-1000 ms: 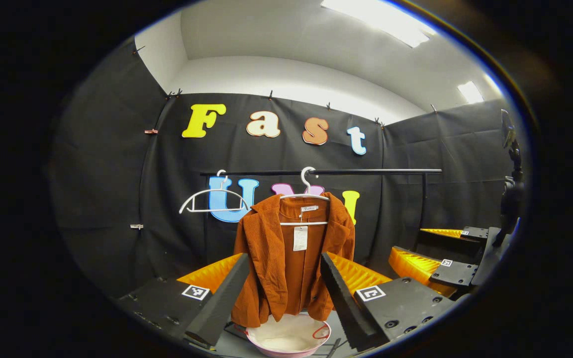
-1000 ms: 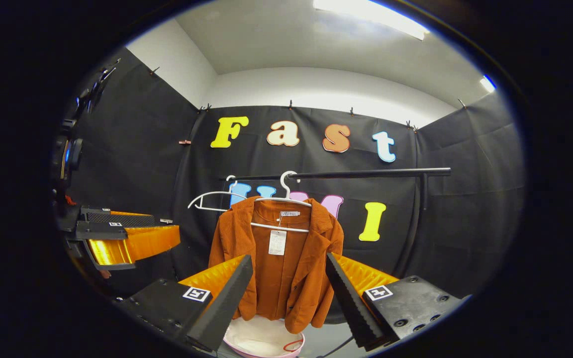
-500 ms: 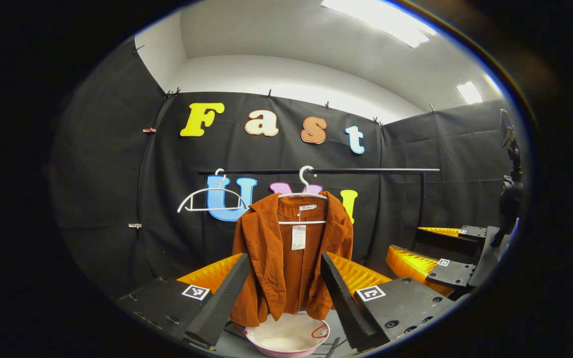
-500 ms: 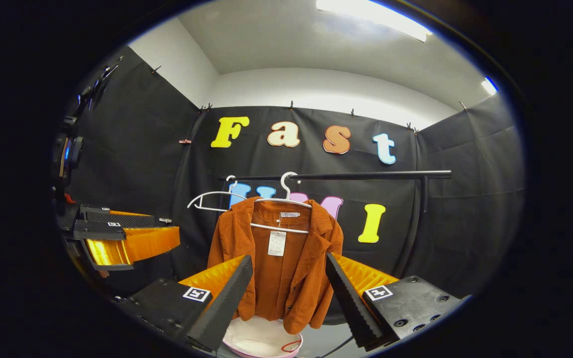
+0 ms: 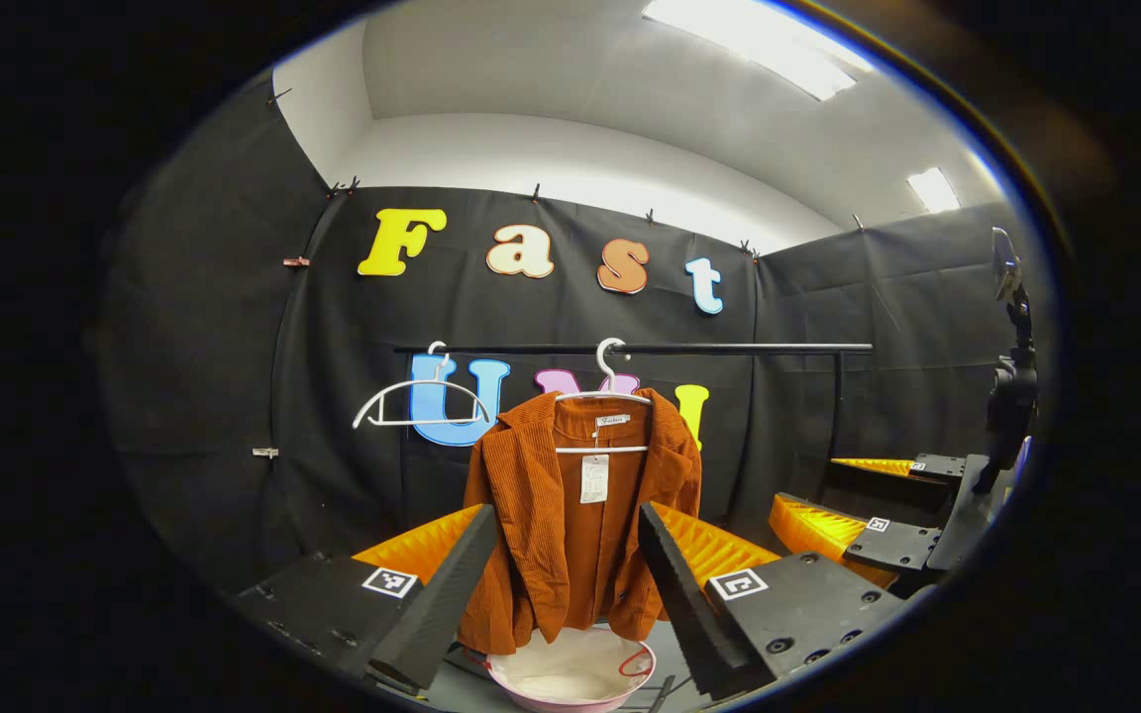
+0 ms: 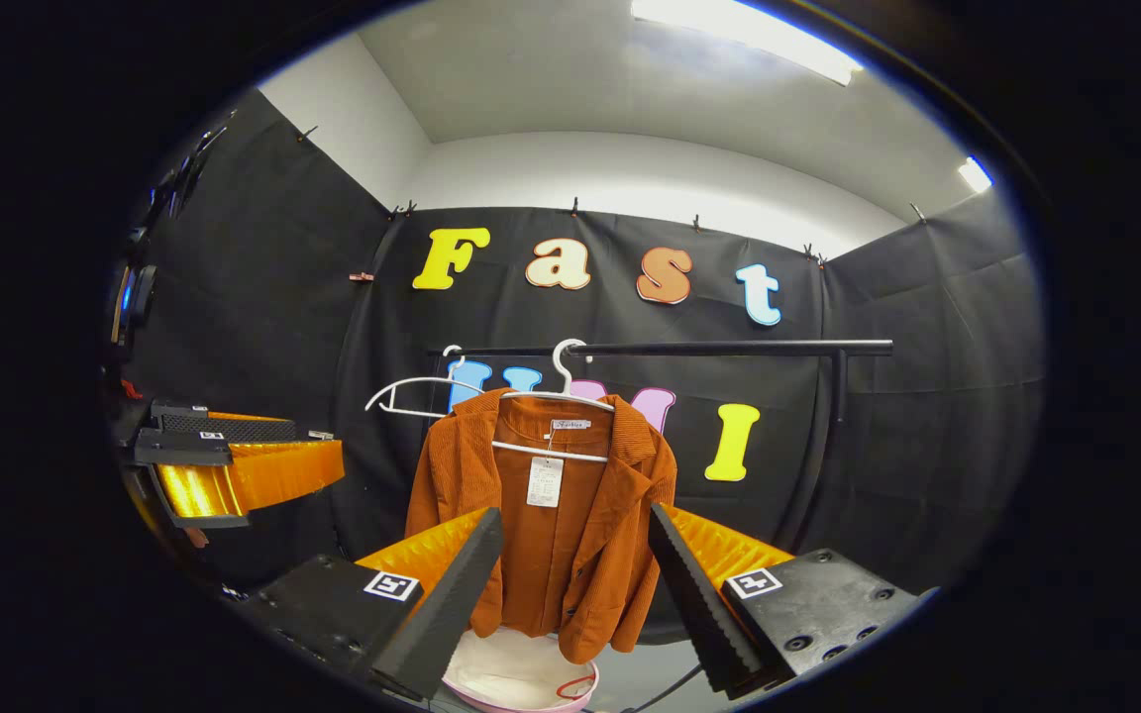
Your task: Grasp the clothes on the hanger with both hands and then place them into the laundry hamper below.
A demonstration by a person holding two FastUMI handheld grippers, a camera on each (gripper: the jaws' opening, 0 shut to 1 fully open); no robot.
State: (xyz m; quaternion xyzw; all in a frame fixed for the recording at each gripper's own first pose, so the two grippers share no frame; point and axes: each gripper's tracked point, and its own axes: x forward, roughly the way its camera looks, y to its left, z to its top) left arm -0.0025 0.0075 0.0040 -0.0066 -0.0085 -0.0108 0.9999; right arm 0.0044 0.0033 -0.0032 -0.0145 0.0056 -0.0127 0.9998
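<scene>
A rust corduroy jacket [image 5: 570,520] [image 6: 551,530] hangs on a white hanger [image 5: 610,381] [image 6: 561,381] from a black rail [image 5: 729,349] [image 6: 729,348]. Below it stands a pink-rimmed hamper [image 5: 570,678] [image 6: 521,678] with a white lining. My left gripper [image 5: 563,555] is open, well short of the jacket, nothing between its fingers. My right gripper [image 6: 570,555] is open too, also apart from the jacket. In the left gripper view the right gripper [image 5: 858,530] shows at the right edge; in the right gripper view the left gripper [image 6: 224,470] shows at the left.
An empty white hanger [image 5: 417,401] [image 6: 412,394] hangs on the rail left of the jacket. The rail's upright post [image 5: 836,396] [image 6: 833,416] stands at the right. Black cloth walls close in the booth at the back and both sides.
Both views have shifted slightly; the jacket sits a little lower in the left gripper view and a little left in the right gripper view. Both grippers stay open.
</scene>
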